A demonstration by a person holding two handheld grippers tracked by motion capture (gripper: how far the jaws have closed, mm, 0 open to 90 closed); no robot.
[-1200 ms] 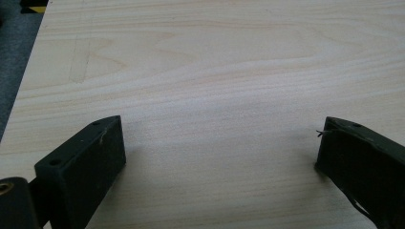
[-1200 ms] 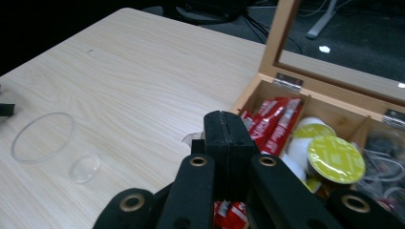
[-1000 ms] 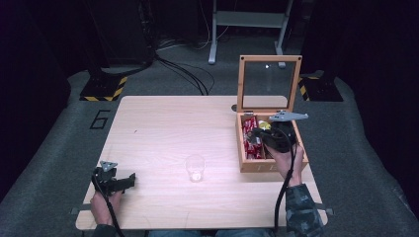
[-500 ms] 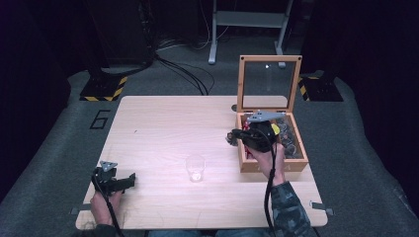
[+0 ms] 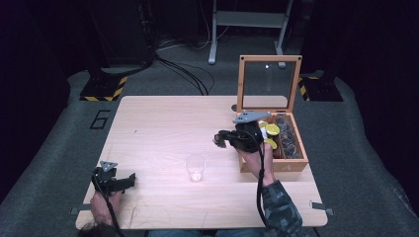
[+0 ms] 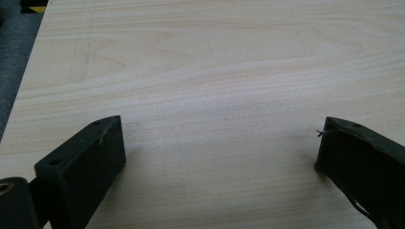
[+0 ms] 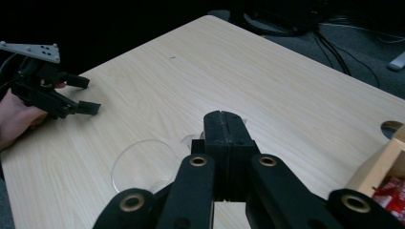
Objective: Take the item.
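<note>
Your right gripper, jaws pressed together on something I can't make out, is carrying from the box toward the cup. Next, centre over its rim and release. Your left gripper rests spread on the table.

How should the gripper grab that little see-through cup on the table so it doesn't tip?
Probably by the wall of the clear cup, just below its rim, coming in level from the side. It stands upright, open end up, with bare table all round it, so either side is free. The right gripper, jaws shut, would have to open first; the left gripper already stands open.
</note>
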